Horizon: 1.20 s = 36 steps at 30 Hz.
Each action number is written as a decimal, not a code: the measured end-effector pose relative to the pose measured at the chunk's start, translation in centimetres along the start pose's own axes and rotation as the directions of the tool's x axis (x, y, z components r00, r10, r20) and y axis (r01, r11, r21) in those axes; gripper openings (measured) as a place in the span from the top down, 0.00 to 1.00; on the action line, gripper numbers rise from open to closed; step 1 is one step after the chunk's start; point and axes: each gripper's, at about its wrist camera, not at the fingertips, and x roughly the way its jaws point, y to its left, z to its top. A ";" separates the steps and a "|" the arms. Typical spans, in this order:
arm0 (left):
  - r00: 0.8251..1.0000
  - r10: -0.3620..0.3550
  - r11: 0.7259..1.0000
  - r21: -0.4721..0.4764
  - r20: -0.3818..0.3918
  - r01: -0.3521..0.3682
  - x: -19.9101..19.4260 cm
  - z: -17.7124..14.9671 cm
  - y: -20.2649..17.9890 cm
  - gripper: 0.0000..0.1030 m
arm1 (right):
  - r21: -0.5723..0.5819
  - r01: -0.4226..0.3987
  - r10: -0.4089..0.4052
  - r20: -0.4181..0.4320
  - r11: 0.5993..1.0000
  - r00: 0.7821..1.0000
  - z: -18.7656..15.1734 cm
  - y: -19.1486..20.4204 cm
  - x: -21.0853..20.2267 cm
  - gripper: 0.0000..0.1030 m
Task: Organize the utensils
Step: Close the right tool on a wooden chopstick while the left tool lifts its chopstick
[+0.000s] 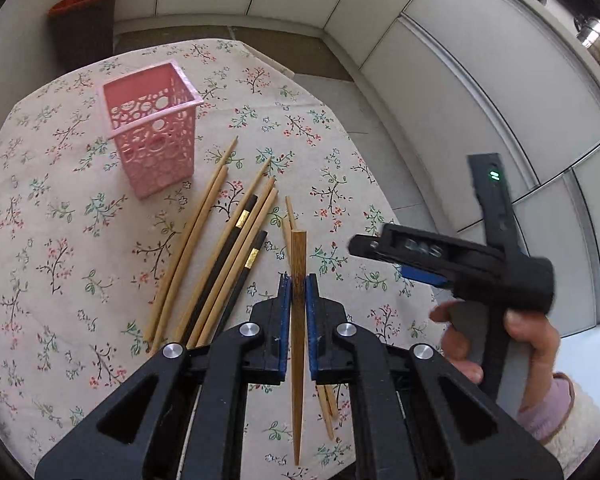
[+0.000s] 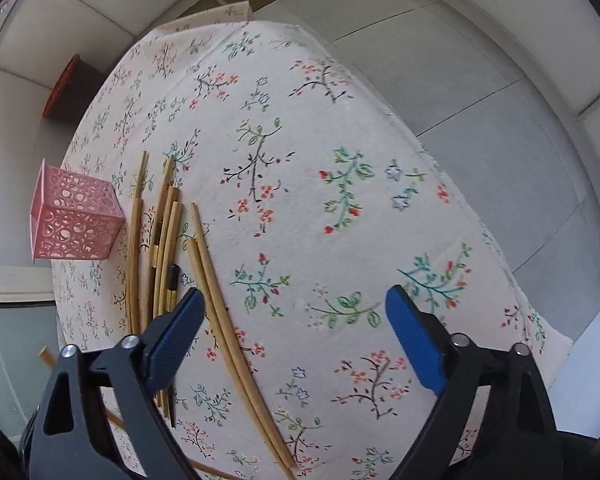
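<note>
Step in hand (judged): transfer of one chopstick to the holder.

L gripper (image 1: 299,284): jaws closed on a dark-brown chopstick (image 1: 299,256), clamped approx. mid-length between the blue pads (image 1: 285,312). Blunt end points up-frame, tapered tip runs down past the jaws to the bottom centre of the left wrist view. The stick appears lifted off the floral tablecloth (image 1: 60,240).

R gripper (image 2: 292,320): jaws spread wide, nothing between them; seen at mid-right of the left wrist view, held by the hand (image 1: 500,344), above the cloth's edge.

Pink basket (image 1: 152,136): upper left of the left wrist view, upright, perforated walls, open top; interior looks empty, though not fully visible. Remaining chopsticks (image 1: 220,256) lie loose in a fan between the basket and the L gripper: light wood plus two black w/ gold bands. Two more light sticks (image 2: 228,328) lie apart in the lower centre of the right wrist view.

Recommended execution:
- Grip to be kept firm; a thin stick pivots easily between flat pads.
- Stick to be turned near vertical before the opening is reached, so that the rim is not struck.
- Lower end to be brought inside the walls before release; the basket is light and may tip if pushed sideways.
- R gripper may be used to steady the basket wall if needed.
- Loose fan not to be swept during the move.
</note>
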 end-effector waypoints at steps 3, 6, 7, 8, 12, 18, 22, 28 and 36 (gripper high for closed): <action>0.999 -0.025 0.999 -0.026 0.048 0.026 -2.2 -1.2 1.4 0.94 | -0.017 0.023 -0.023 -0.017 1.000 1.000 1.2 1.8 1.5 0.32; 0.995 -0.043 0.998 -0.042 0.095 0.047 -4.2 -1.5 2.1 0.94 | -0.023 0.017 -0.017 -0.020 1.000 1.000 2.2 3.3 2.4 0.33; 0.993 -0.052 0.997 -0.044 0.109 0.057 -4.6 -1.7 2.5 0.94 | -0.030 0.013 -0.014 -0.023 0.999 1.000 2.5 3.8 2.6 0.33; 0.991 -0.062 0.997 -0.043 0.122 0.068 -5.0 -1.6 2.5 0.94 | -0.040 0.022 -0.023 -0.022 0.999 0.999 2.7 4.3 2.9 0.34; 0.986 -0.090 0.995 -0.038 0.139 0.097 -5.3 -1.3 3.0 0.94 | -0.073 0.092 -0.094 -0.019 0.993 0.995 3.5 5.7 3.9 0.35; 0.984 -0.100 0.993 -0.049 0.146 0.109 -5.5 -1.0 3.4 0.94 | -0.154 0.252 -0.250 0.032 0.955 0.968 3.3 8.3 4.7 0.52; 0.983 -0.089 0.994 -0.046 0.158 0.097 -6.0 -1.0 3.2 0.94 | -0.156 0.284 -0.278 0.058 0.946 0.959 1.9 9.2 4.6 0.61; 0.981 -0.060 0.998 -0.018 0.184 0.064 -7.2 -1.6 2.1 0.94 | -0.084 0.136 -0.132 0.052 0.987 0.990 -0.5 6.4 2.6 0.94; 0.969 -0.017 1.000 0.009 0.248 0.016 -11.0 -4.1 -0.4 0.94 | -0.179 -0.069 0.108 0.217 0.981 0.970 -6.8 1.6 -8.3 0.94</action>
